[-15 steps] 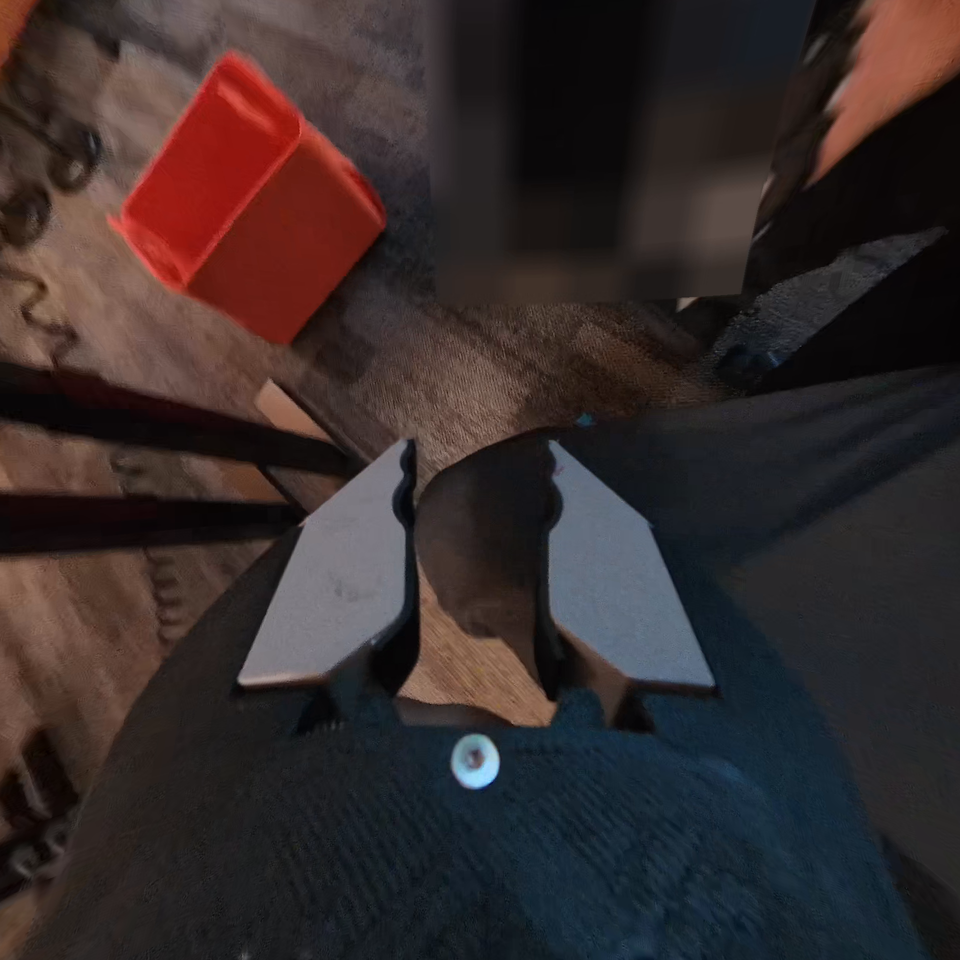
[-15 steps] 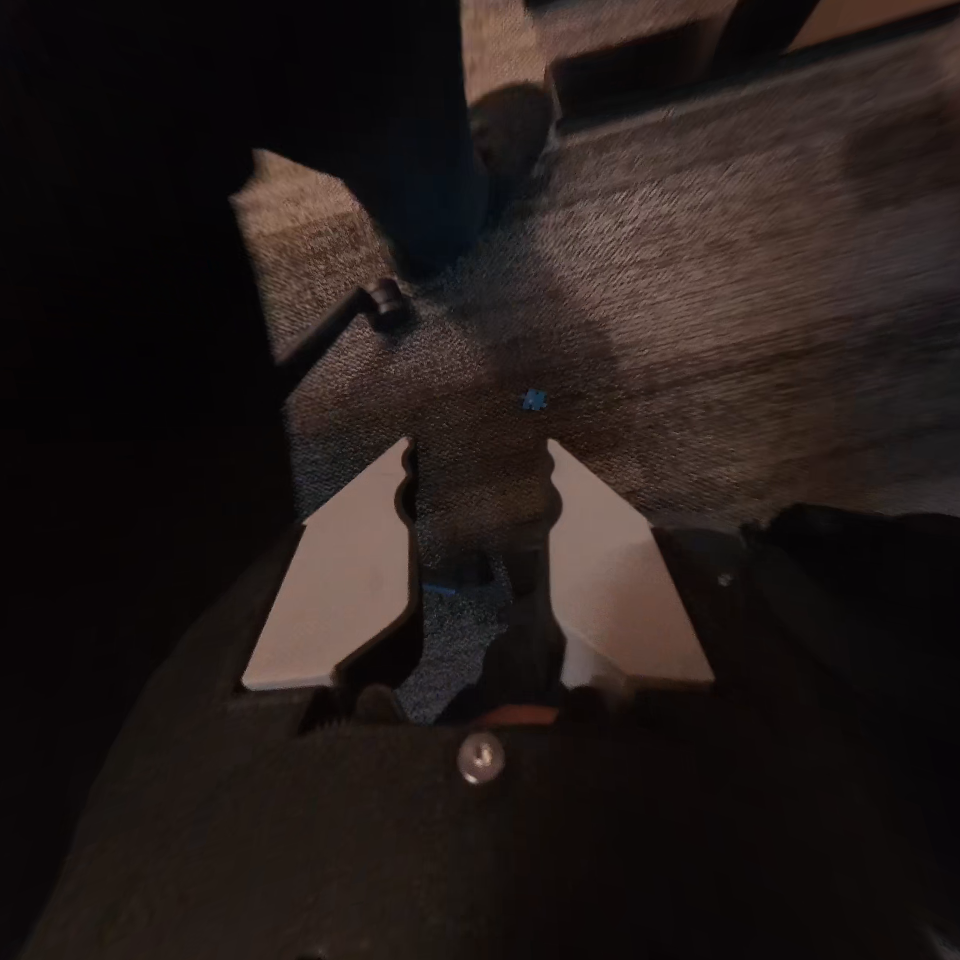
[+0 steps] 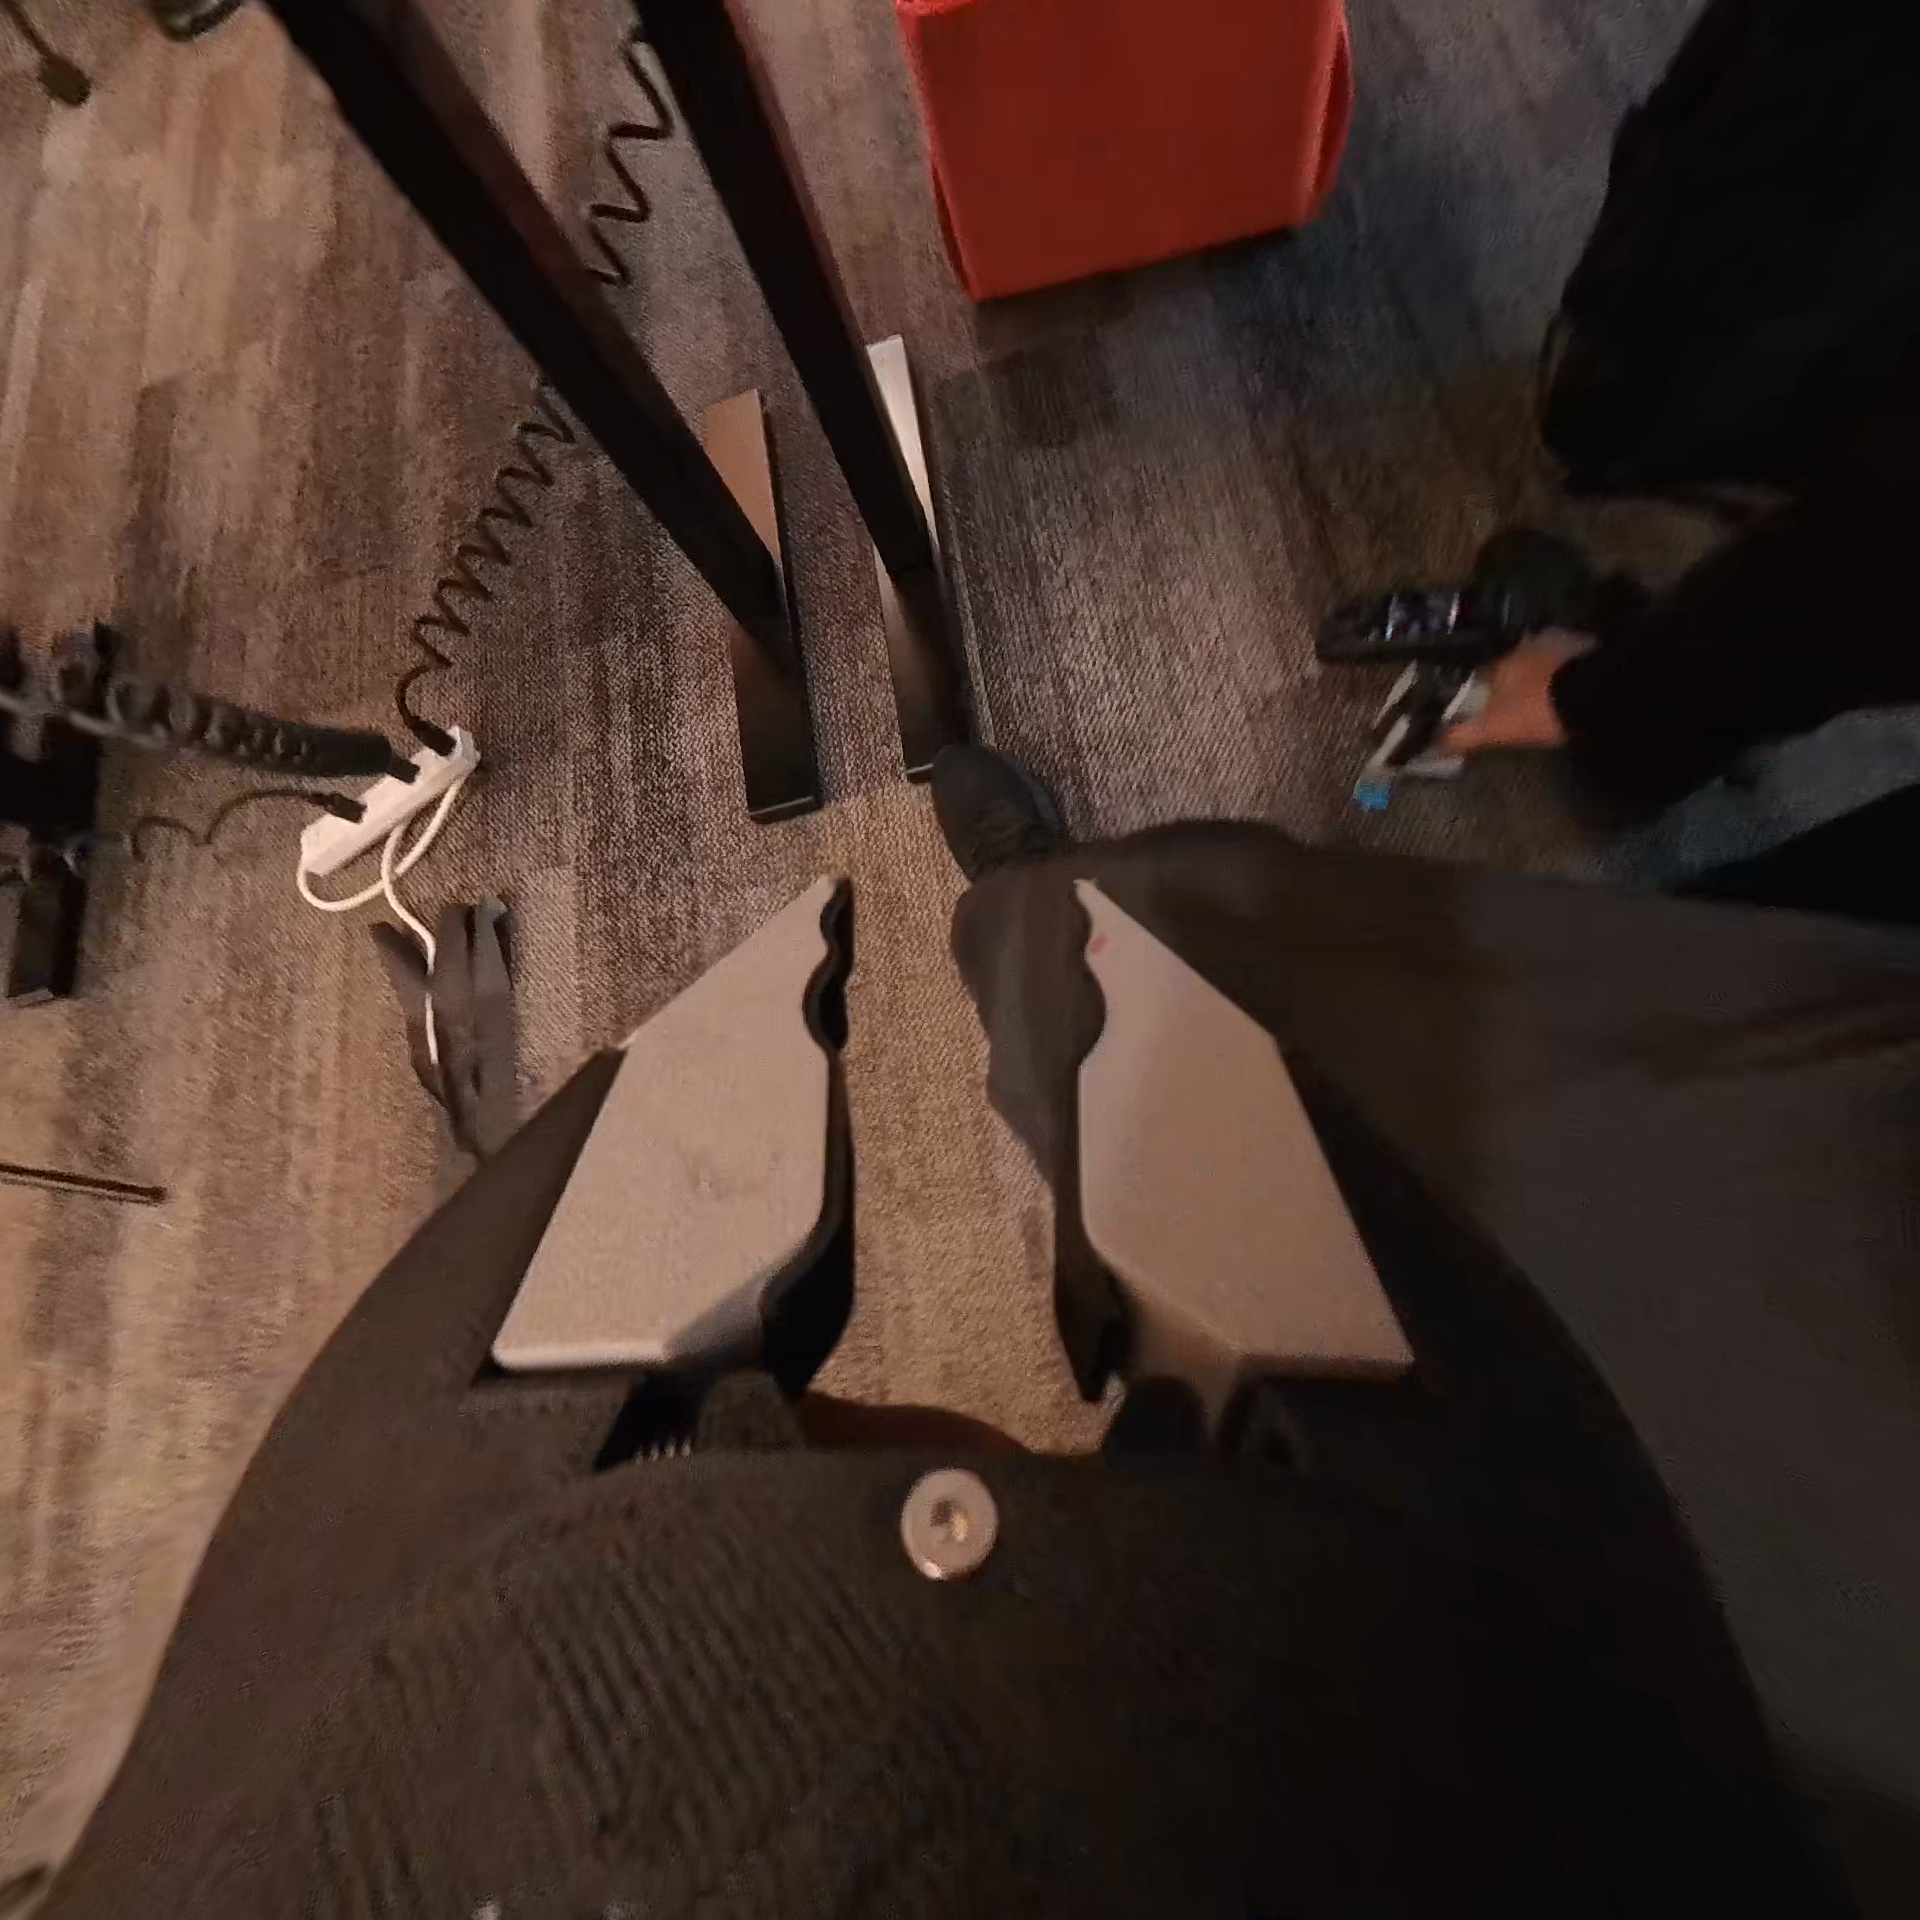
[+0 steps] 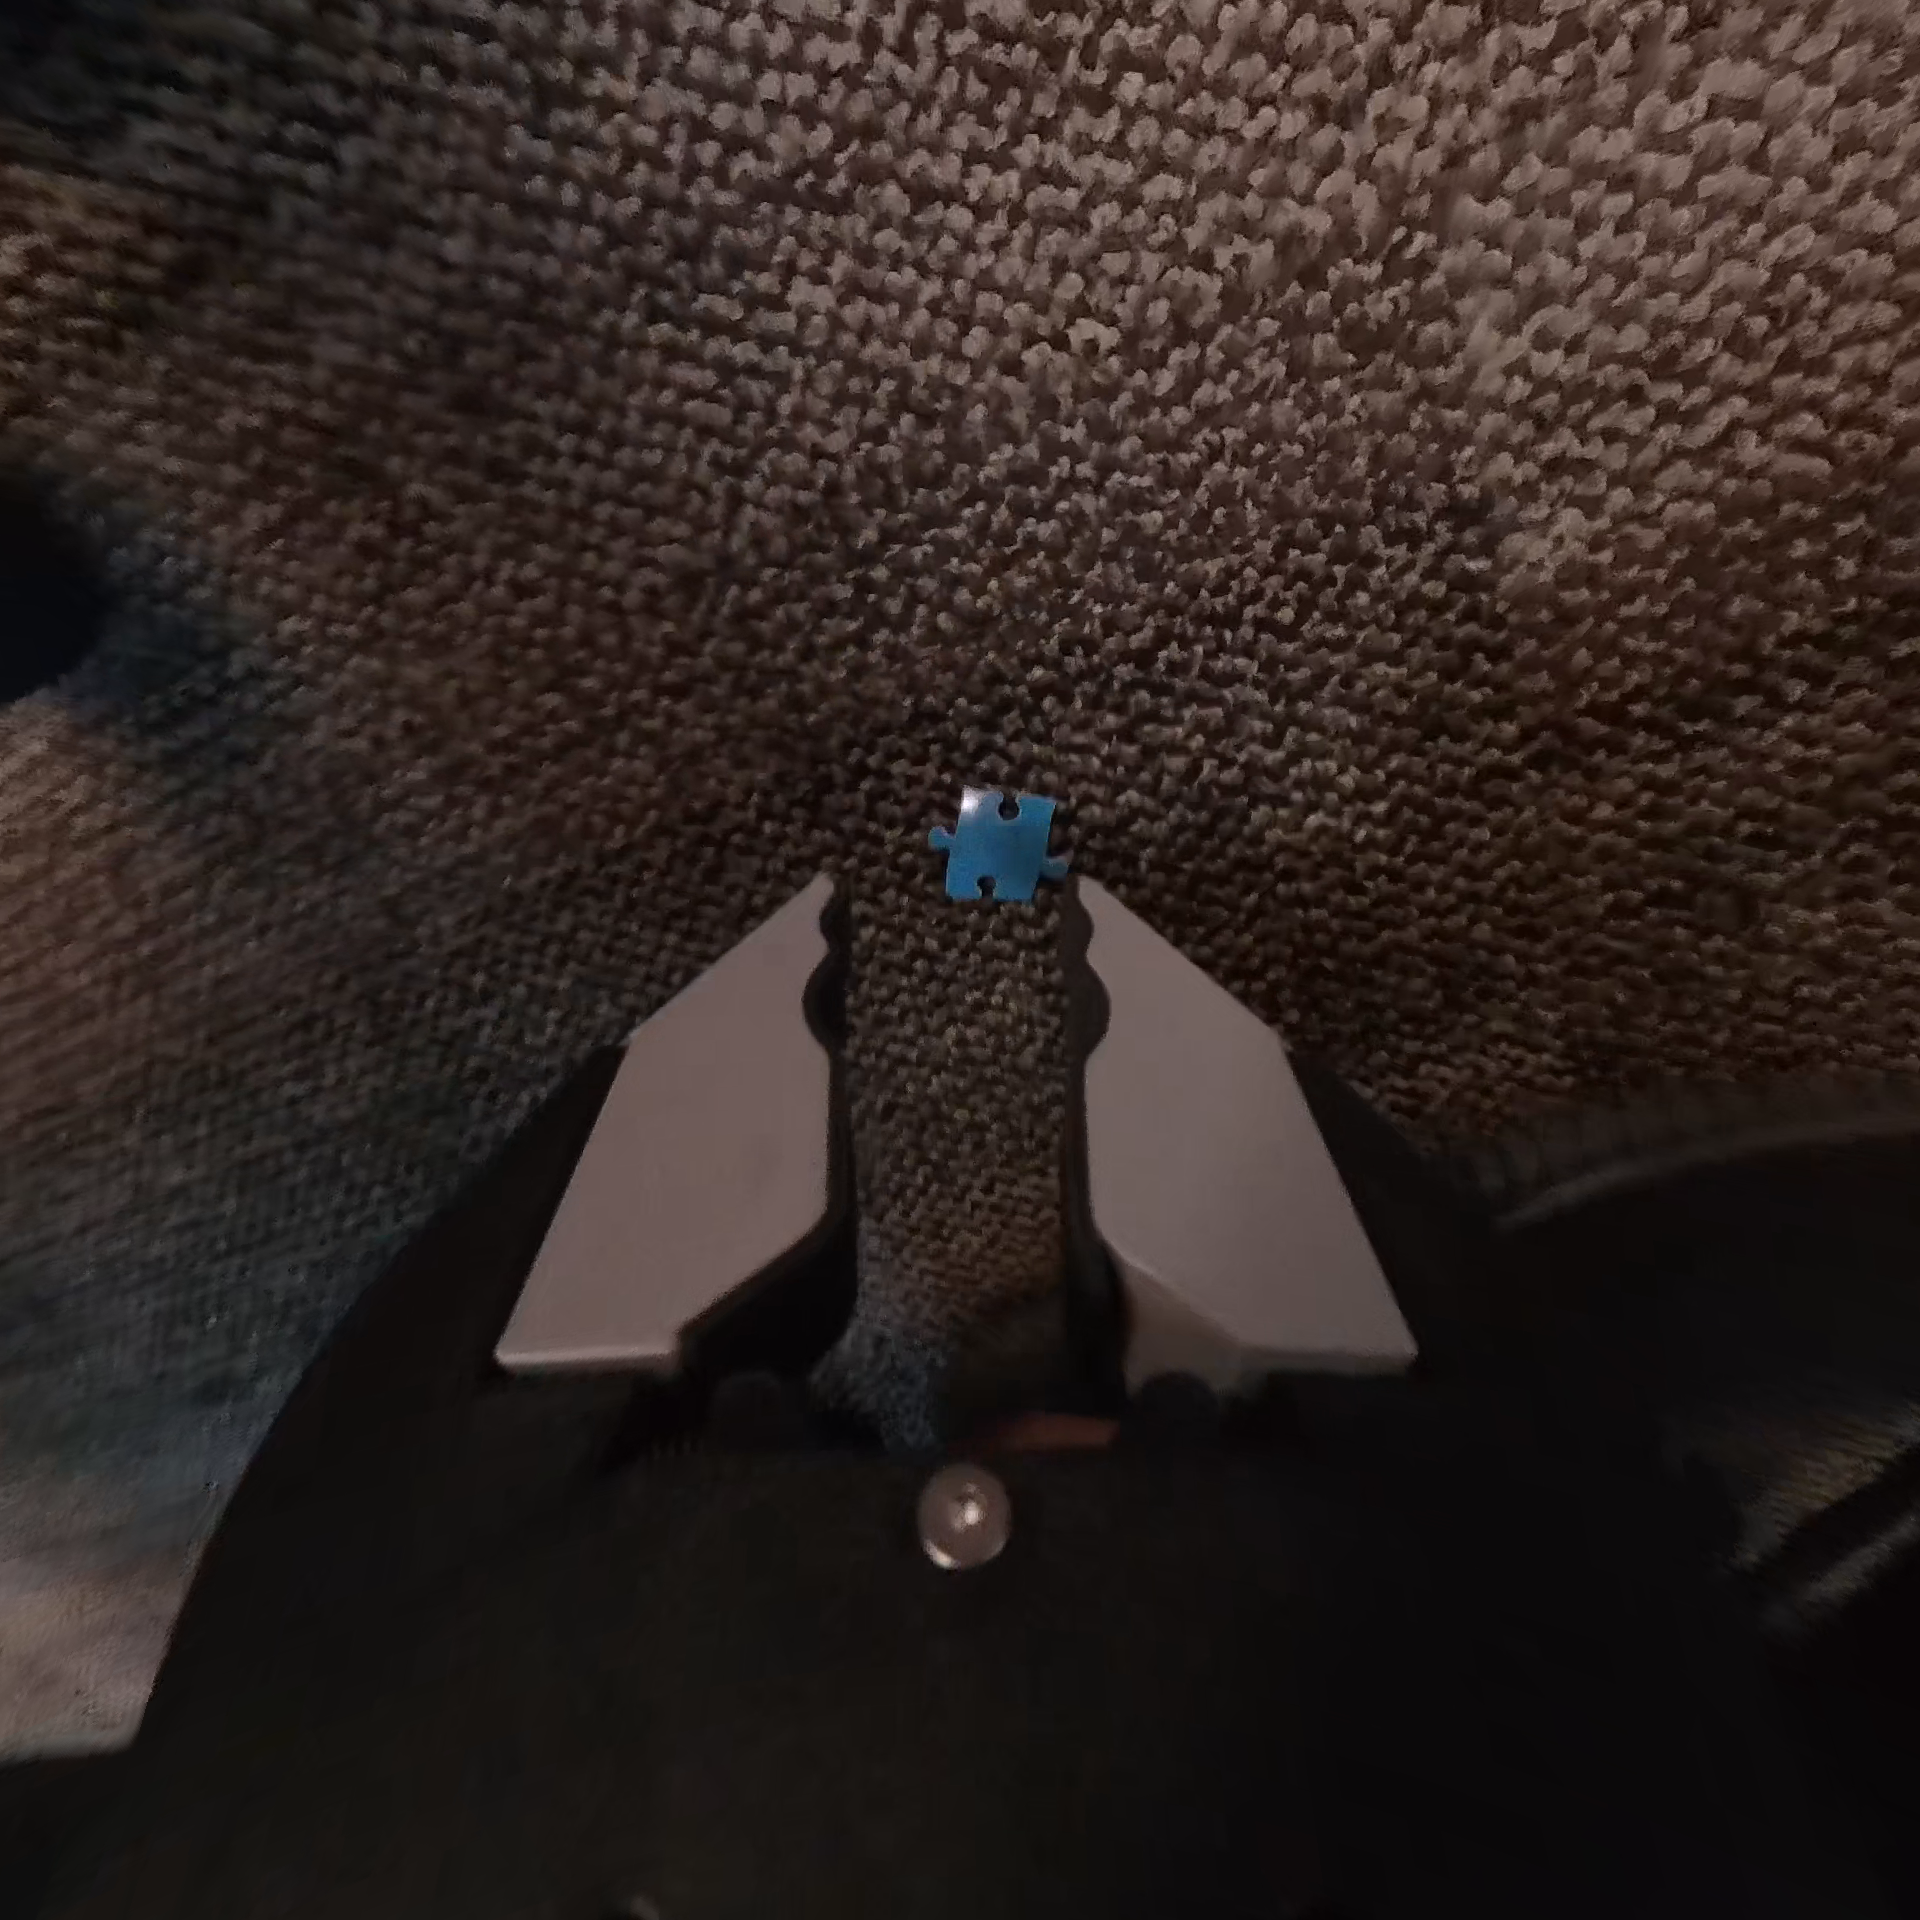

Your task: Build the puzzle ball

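The left gripper [image 3: 956, 904] hangs above the carpet [image 3: 260, 416] with its jaws apart and nothing between them. Farther right, the right gripper [image 4: 956, 894] is low over the carpet, jaws also released and empty. A small blue puzzle piece [image 4: 1000, 844] lies flat just beyond its fingertips.

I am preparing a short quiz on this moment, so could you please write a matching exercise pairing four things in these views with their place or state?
Things:
1. blue puzzle piece
2. red box
3. white power strip
4. right gripper

Places or states:
A. open, holding nothing
B. on the carpet, left of the left gripper
C. flat on the carpet, just beyond the fingertips
D. at the top of the left wrist view

Pairs: 1-C, 2-D, 3-B, 4-A
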